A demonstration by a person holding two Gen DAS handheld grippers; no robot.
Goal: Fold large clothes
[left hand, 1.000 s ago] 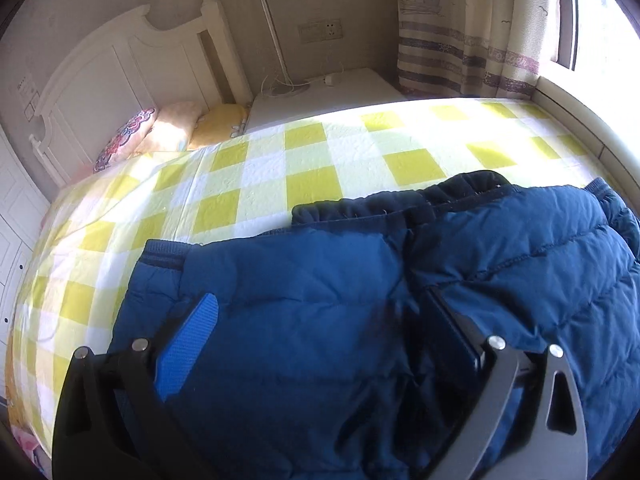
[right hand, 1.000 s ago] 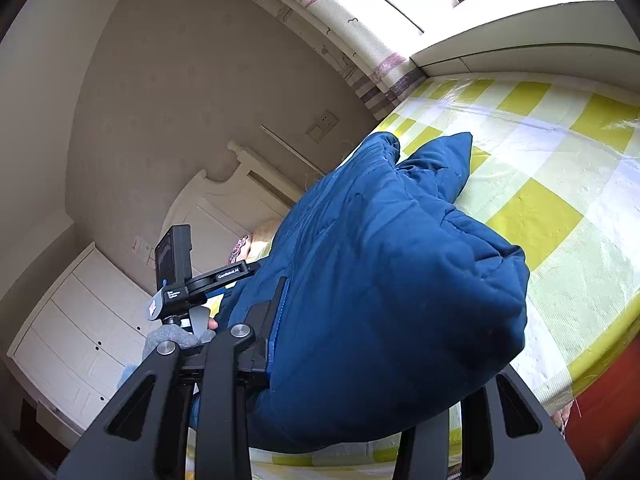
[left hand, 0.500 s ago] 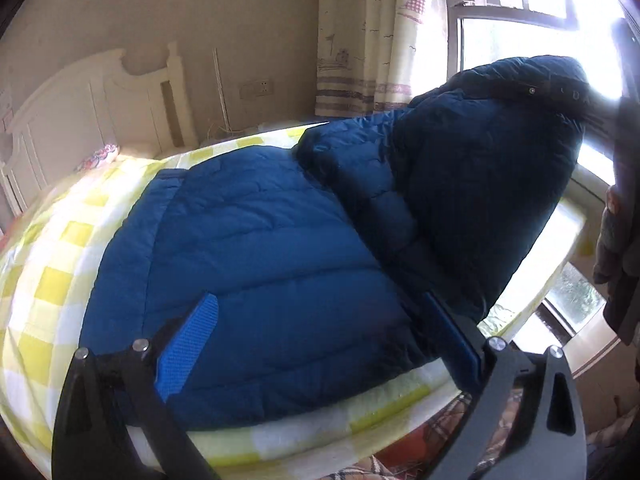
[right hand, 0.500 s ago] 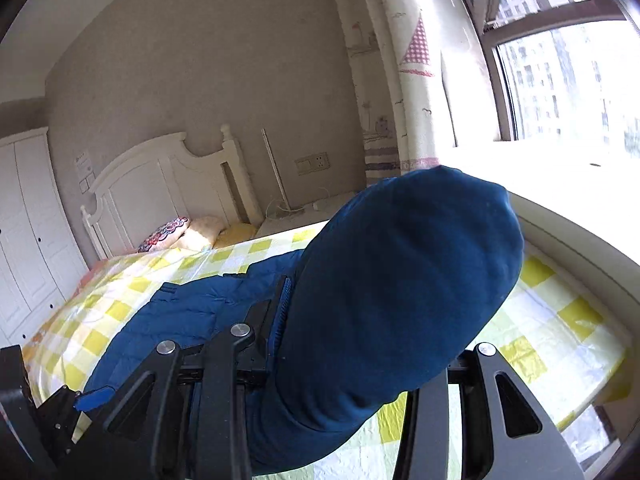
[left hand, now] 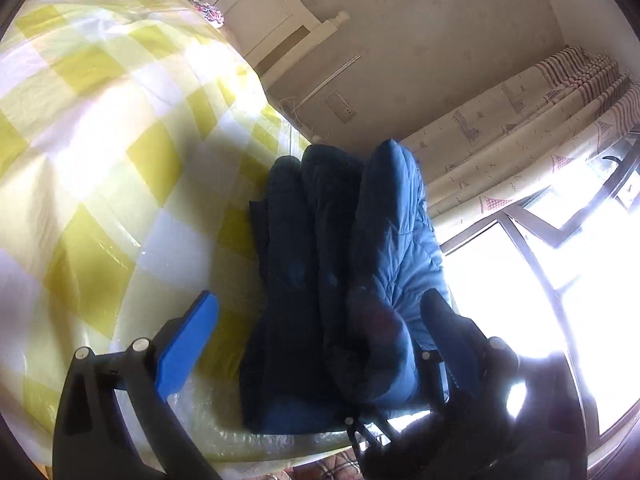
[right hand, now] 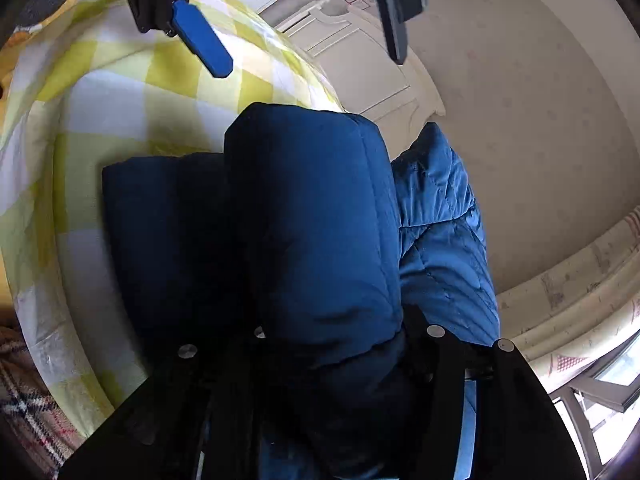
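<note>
The blue padded jacket (left hand: pixel 340 280) lies bunched in thick folds near the edge of the bed, on the yellow-and-white checked bedspread (left hand: pixel 100 152), with its brighter quilted side turned toward the window (left hand: pixel 540 260). The left gripper (left hand: pixel 320 312) has its jaws wide apart: the blue pad (left hand: pixel 186 344) stands clear over the bedspread, while the dark finger on the other side sits against the jacket's lit edge (whether it presses on the cloth I cannot tell). In the right wrist view the right gripper (right hand: pixel 336 344) has a fat fold of the jacket between its fingers, and its jaws are opening; the pads themselves are lost in shadow and hidden by the fabric. The left gripper shows there too, at the top, above the bedspread. Behind the bed stand a white headboard (left hand: pixel 288 8) and a beige wall with a socket (left hand: pixel 340 108); a patterned curtain (left hand: pixel 520 120) hangs beside the window.
</note>
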